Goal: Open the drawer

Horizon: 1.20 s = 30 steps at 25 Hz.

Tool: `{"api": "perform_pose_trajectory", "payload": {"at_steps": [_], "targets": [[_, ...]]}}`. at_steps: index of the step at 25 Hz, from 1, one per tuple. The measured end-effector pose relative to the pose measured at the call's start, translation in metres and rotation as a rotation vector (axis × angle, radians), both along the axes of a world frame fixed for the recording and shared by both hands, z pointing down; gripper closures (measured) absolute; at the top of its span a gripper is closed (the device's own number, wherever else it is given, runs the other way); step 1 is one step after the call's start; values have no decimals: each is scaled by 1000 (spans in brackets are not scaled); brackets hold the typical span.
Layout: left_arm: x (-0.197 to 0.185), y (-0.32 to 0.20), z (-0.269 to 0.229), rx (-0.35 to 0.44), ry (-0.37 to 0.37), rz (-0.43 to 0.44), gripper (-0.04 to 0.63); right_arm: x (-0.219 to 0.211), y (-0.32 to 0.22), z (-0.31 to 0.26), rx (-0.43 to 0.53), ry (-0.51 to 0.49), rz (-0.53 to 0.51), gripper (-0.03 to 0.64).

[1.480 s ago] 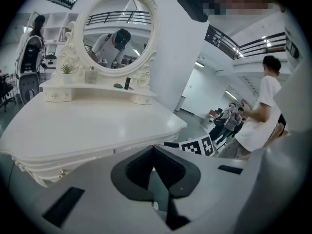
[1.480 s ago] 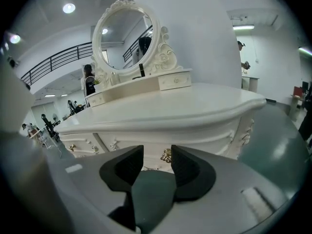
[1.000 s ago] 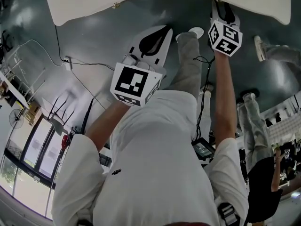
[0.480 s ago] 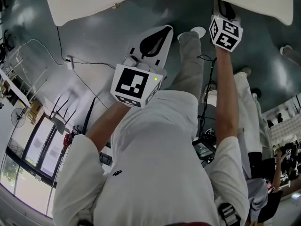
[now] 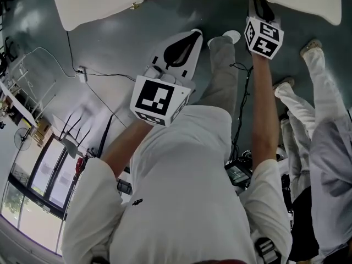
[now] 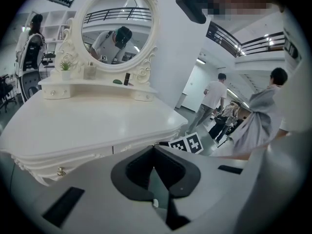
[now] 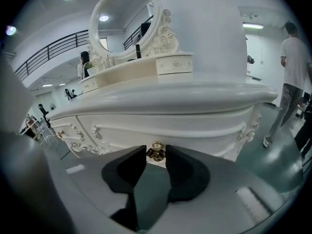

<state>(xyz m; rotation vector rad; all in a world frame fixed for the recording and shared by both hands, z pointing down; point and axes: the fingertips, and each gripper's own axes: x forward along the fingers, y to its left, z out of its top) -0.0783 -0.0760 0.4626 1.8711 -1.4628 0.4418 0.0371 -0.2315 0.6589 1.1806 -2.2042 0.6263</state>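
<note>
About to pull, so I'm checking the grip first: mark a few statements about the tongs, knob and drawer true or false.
1. The right tongs have the brass knob between their tips. True; they have just been closing onto it.
2. The left tongs hold a knob. False: they are shut, with nothing between them.
3. The drawer is already pulled out. False: its front looks flush with the dressing table.
4. An oval mirror stands on the table. True.

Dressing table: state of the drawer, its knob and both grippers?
drawer: closed, front flush with the dressing table.
brass knob: between the right jaws, gripped at their tips.
right gripper: jaws have just been closing, now shut on the brass knob.
left gripper: shut, empty.
</note>
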Motion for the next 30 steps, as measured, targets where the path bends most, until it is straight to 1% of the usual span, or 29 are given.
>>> {"api": "perform_pose_trajectory", "payload": {"at_steps": [14,18,22,30], "targets": [[15,19,-5,11,11,57,586,27,59,-3,-21,9,22,482],[11,19,-6,11,11,79,586,25,64,-6,-24,14,28,482],[19,23,-10,10,14,103,586,37,76,-9,-28,23,36,482],[18,8,-6,8,22,151,586,39,79,-7,-34,34,57,480]]}}
